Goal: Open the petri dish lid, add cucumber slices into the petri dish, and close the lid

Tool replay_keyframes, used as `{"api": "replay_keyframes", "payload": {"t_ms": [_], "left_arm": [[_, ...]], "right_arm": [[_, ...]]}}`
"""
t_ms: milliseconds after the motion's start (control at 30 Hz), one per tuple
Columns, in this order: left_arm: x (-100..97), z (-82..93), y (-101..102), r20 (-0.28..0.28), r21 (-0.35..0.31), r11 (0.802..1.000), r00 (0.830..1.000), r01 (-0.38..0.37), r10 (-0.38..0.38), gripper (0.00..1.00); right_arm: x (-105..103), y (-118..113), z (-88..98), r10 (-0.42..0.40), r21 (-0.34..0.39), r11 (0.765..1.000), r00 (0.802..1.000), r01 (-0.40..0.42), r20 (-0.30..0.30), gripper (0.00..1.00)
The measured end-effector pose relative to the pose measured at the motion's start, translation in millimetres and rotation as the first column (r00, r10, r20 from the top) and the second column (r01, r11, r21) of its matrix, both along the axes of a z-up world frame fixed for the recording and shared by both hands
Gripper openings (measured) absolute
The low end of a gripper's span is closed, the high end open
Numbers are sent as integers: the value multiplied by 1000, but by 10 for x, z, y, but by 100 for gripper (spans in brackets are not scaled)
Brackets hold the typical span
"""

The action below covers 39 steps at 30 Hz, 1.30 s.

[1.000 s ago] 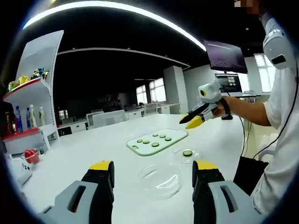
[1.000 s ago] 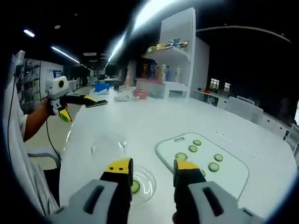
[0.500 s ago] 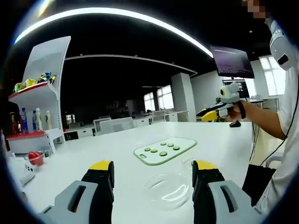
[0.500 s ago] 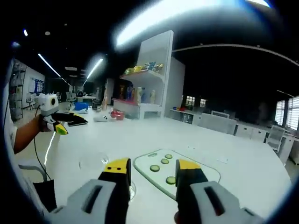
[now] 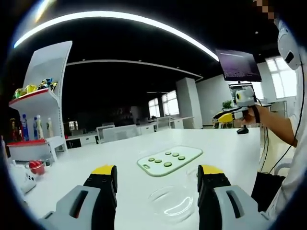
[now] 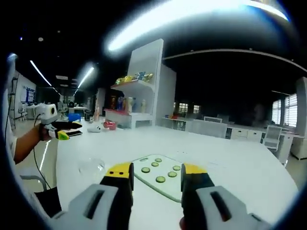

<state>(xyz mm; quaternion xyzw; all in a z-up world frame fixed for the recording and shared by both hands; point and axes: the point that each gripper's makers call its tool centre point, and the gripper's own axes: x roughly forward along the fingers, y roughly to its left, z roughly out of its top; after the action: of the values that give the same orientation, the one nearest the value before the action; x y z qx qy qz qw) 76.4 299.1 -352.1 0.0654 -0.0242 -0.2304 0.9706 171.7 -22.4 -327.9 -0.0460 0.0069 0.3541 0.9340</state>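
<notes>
Left gripper (image 5: 157, 179) held above the white table (image 5: 120, 160), jaws wide apart, nothing between them. Clear lid (image 5: 171, 204) flat on table just ahead, between the jaw tips, not touched. Pale green cutting board (image 5: 169, 159) farther out, cucumber slices (image 5: 167, 164) on it. Right gripper (image 5: 229, 116) up at right of left gripper view, in a hand (image 5: 253, 114), well above the table; jaw gap too small to tell there.

Right gripper view: right gripper (image 6: 152, 176) jaws apart, empty, raised off table. Cutting board (image 6: 160, 178) just beyond the tips, slices (image 6: 160, 179) in rows. Lid (image 6: 91, 166) at left on table, well apart from board. Left gripper (image 6: 61, 135) far left in a hand (image 6: 43, 132). Petri dish base not clearly made out. White shelf (image 6: 139, 86) with bottles (image 6: 127, 105) behind table.
</notes>
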Motion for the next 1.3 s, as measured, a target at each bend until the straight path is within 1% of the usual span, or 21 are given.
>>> {"api": "replay_keyframes", "payload": {"t_ms": [200, 267, 433, 600, 733, 800, 933, 1100, 1300], "left_arm": [[-6, 71, 19, 18, -2, 1000, 1000, -11, 11, 68], [-12, 102, 48, 24, -1, 1000, 1000, -20, 20, 68], [-24, 189, 156, 42, -17, 999, 998, -51, 51, 68], [-45, 221, 200, 49, -23, 998, 997, -66, 67, 68], [-59, 221, 226, 51, -26, 997, 996, -78, 79, 68], [-71, 225, 257, 53, -44, 995, 994, -89, 91, 68], [-92, 214, 291, 52, -65, 993, 993, -101, 105, 68], [-99, 163, 305, 36, -60, 992, 993, -107, 110, 68], [-112, 192, 275, 38, -53, 994, 994, -98, 101, 68]], "right_arm": [[-103, -270, 40, -46, 11, 999, 999, 46, 10, 40], [-134, -330, 49, -53, 20, 998, 999, 53, 8, 41], [-241, -519, 95, -92, 29, 995, 995, 92, 26, 42], [-354, -705, 121, -130, 31, 991, 991, 128, 38, 42], [-429, -917, 80, -167, 28, 986, 985, 166, 35, 42], [-461, -1010, 60, -185, 34, 982, 982, 184, 28, 42], [-541, -1116, 42, -204, 52, 978, 979, 203, 20, 42], [-652, -1261, 3, -235, 66, 970, 972, 234, 15, 43], [-792, -1503, -48, -284, 85, 956, 959, 283, 5, 43]]}}
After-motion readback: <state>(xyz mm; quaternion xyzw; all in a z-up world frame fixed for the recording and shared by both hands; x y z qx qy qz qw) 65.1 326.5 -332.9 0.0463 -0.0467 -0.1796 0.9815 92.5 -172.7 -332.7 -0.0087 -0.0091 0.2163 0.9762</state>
